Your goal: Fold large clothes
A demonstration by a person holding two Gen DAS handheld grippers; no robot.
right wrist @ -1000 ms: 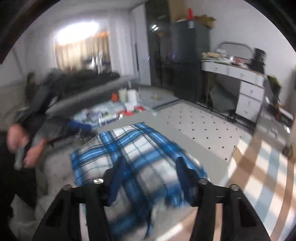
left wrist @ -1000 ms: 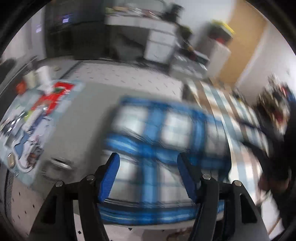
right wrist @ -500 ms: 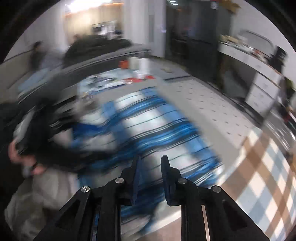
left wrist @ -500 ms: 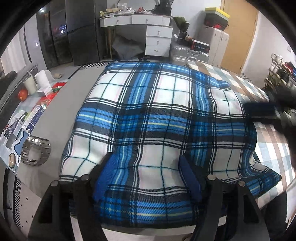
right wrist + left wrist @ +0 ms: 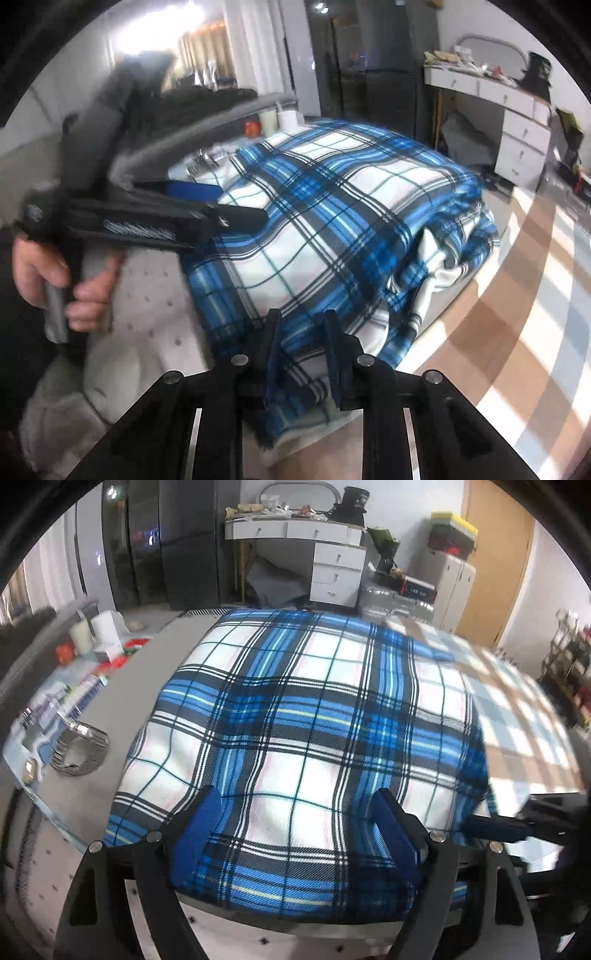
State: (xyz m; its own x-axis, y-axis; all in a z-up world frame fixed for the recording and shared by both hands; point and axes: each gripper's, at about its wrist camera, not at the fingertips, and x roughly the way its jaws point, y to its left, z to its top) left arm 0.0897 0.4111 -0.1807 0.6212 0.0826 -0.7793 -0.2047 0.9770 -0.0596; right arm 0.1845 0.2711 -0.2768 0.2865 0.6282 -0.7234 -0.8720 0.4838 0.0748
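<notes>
Left gripper (image 5: 295,819): jaws opening, releasing blue plaid cloth (image 5: 314,716), frame centre.
Right gripper (image 5: 301,332): clamped on cloth's lower edge.
Meaning: fold laid down.

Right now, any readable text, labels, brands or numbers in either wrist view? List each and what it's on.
None can be read.
Dark box beside the white drawers: a pale label strip, too small and blurred.
Printed mat left of the plaid blanket: coloured print, blurred, no legible words.
Left gripper body in the right wrist view: a ribbed pale patch, no lettering that I can make out.
</notes>
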